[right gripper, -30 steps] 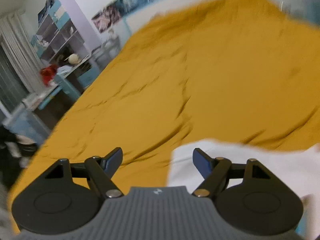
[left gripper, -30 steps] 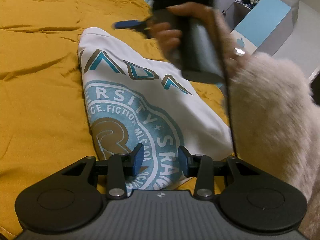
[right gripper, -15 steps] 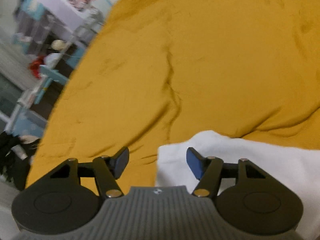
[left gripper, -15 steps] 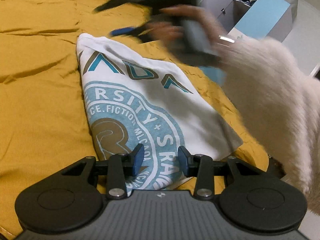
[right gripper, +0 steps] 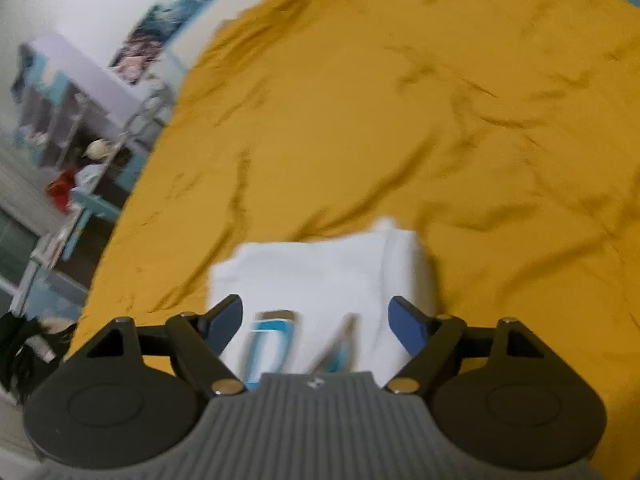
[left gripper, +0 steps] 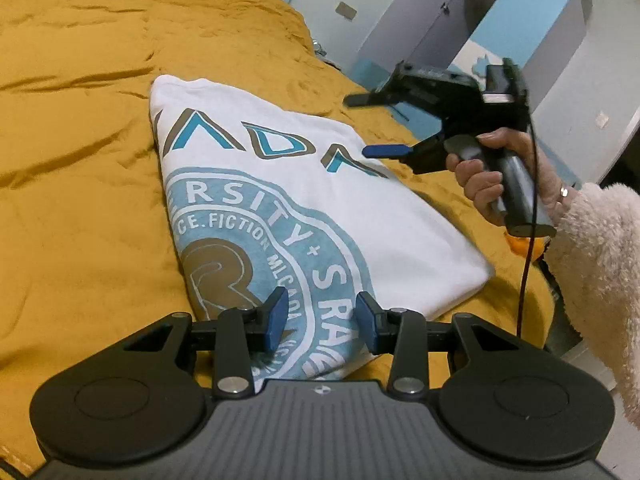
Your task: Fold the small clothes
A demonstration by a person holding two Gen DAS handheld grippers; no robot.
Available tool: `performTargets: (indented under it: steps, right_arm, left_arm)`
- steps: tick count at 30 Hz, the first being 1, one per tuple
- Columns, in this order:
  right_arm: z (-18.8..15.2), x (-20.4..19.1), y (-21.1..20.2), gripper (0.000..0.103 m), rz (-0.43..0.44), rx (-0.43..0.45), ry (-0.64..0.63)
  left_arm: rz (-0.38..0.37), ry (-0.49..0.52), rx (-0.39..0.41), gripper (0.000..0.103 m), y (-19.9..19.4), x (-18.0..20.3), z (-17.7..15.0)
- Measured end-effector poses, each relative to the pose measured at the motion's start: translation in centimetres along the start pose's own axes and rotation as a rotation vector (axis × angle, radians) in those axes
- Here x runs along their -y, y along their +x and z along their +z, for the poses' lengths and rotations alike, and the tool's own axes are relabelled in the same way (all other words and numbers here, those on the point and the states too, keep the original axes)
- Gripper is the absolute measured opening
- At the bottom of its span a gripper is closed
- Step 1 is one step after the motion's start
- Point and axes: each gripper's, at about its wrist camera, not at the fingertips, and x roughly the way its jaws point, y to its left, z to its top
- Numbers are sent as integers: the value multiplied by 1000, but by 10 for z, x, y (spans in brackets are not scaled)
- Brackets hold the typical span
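Folded white printed t-shirt (left gripper: 280,200) lies flat on the mustard-yellow bed cover (left gripper: 80,160). Left gripper (left gripper: 320,320) hovers over its near edge, fingers narrowly apart and holding nothing. Right gripper (right gripper: 316,320) hangs above the shirt's far end, fingers wide.

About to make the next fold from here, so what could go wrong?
1. Both the left gripper and right gripper are open over the white T-shirt; pinching only the top layer could undo the fold.
2. The mustard bedspread is wrinkled, so fingers may catch it too.
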Motion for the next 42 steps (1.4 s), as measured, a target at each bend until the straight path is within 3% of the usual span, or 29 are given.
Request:
performTargets:
  steps: [5, 8, 13, 15, 17, 20, 24, 28, 31, 33, 36, 42]
  right_arm:
    - [0, 18, -17, 70, 75, 49, 60]
    - [4, 29, -37, 75, 101, 71, 38]
    - [5, 66, -42, 76, 161, -3, 71]
    - [3, 74, -39, 76, 164, -21, 70]
    - [1, 81, -33, 78, 170, -29, 91]
    - [3, 87, -20, 79, 194, -50, 108]
    - [8, 89, -2, 80, 188, -75, 85]
    - [12, 83, 16, 83, 199, -91, 55]
    - [13, 77, 33, 83, 227, -112, 29]
    - [15, 75, 46, 83, 257, -131, 30]
    - [17, 72, 63, 83, 317, -153, 45]
    - [20, 84, 82, 83, 410, -139, 149]
  left_arm:
    - [10, -18, 2, 46, -19, -1, 13]
    - [-38, -138, 41, 61, -48, -28, 25]
    - [-103, -430, -5, 62, -57, -81, 14]
    - [-101, -479, -48, 62, -48, -91, 8]
    - [-103, -470, -48, 63, -44, -92, 9]
    - [-126, -474, -79, 84, -35, -90, 16]
    - [-97, -453, -121, 91, -24, -83, 20]
    - [-105, -402, -156, 92, -11, -79, 20]
    - [-163, -406, -169, 102, 3, -79, 22]
    - [-231, -411, -216, 103, 16, -76, 29]
    - [-275, -433, -282, 103, 34, -77, 36]
    - [-365, -557, -283, 103, 43, -92, 31]
